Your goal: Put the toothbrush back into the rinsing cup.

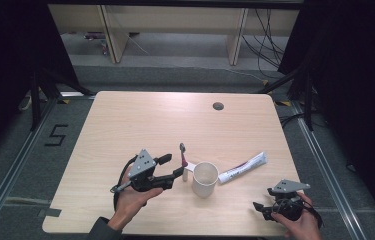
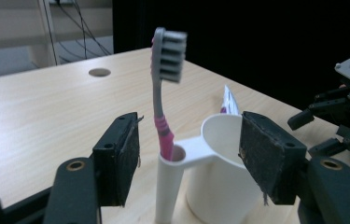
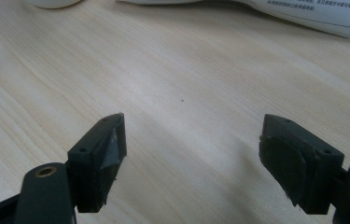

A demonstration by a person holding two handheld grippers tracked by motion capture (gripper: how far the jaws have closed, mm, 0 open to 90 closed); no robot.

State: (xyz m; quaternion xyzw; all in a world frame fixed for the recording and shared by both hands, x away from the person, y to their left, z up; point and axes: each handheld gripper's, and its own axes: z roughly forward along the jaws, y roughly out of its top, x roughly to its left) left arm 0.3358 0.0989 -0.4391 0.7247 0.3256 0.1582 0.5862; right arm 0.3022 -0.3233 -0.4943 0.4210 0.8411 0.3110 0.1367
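On the pale wooden table point(image 1: 125, 125), a white cup point(image 1: 205, 179) holds a toothbrush point(image 1: 183, 155).

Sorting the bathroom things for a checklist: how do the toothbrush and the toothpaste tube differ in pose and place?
The toothbrush stands upright in the holder on the white cup; the toothpaste tube lies flat on the table. The toothbrush is grey and pink, the tube mostly white. The toothbrush sits between the left gripper's open fingers; the tube lies apart from both grippers. Both are beside the cup.
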